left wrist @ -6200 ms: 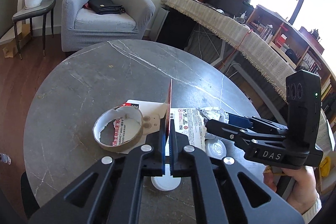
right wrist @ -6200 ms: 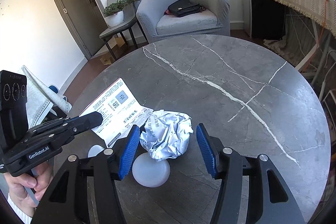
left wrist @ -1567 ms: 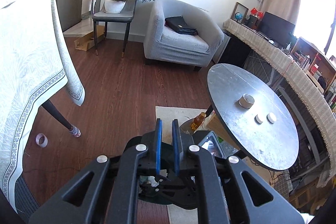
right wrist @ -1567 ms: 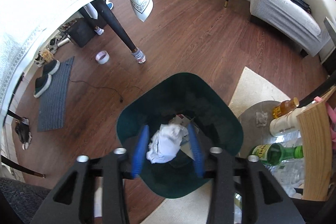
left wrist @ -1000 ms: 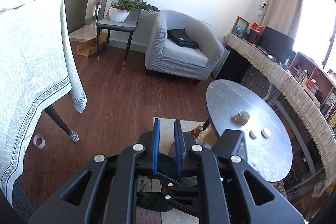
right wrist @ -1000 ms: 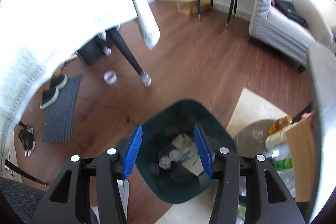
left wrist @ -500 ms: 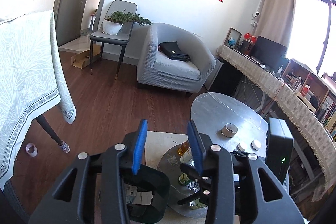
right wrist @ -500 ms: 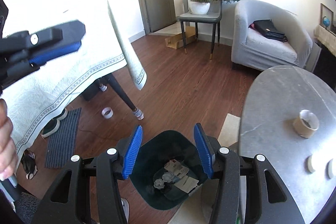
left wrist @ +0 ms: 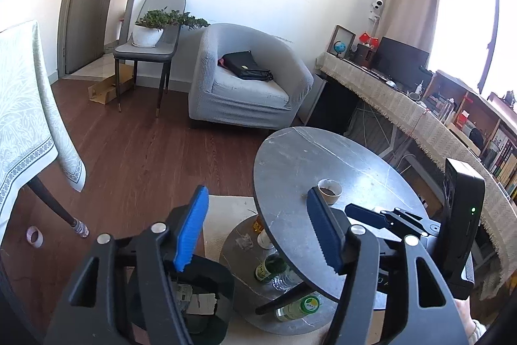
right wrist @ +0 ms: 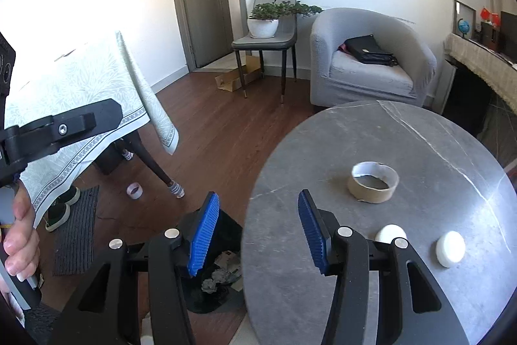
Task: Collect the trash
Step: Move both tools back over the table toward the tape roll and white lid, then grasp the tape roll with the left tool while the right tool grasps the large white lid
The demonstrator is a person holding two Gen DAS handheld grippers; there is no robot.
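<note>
My left gripper [left wrist: 256,190] hangs over the near edge of the round grey marble table [left wrist: 323,157]; its jaws are opening and nothing is between them. My right gripper [right wrist: 257,194] is open and empty at the same table edge [right wrist: 387,134]. On the table lie a cardboard tape ring [right wrist: 373,181] and two white round lids [right wrist: 450,249]; the ring [left wrist: 329,191] also shows ahead of the left gripper. Low on the floor stands the dark green bin [left wrist: 226,286] with papers in it. The right wrist view shows crumpled paper [right wrist: 210,285] inside it.
Bottles [left wrist: 274,270] stand on the round shelf under the table. A grey armchair [left wrist: 245,86] with a black bag is behind. A cloth-covered table [left wrist: 26,118] is on the left, with a tape roll [left wrist: 34,236] on the floor. A long sideboard [left wrist: 404,105] runs along the right.
Both grippers rose from above the bin and swung toward the round table. The crumpled paper left the right jaws into the bin. The left jaws went from nearly shut to wide apart.
</note>
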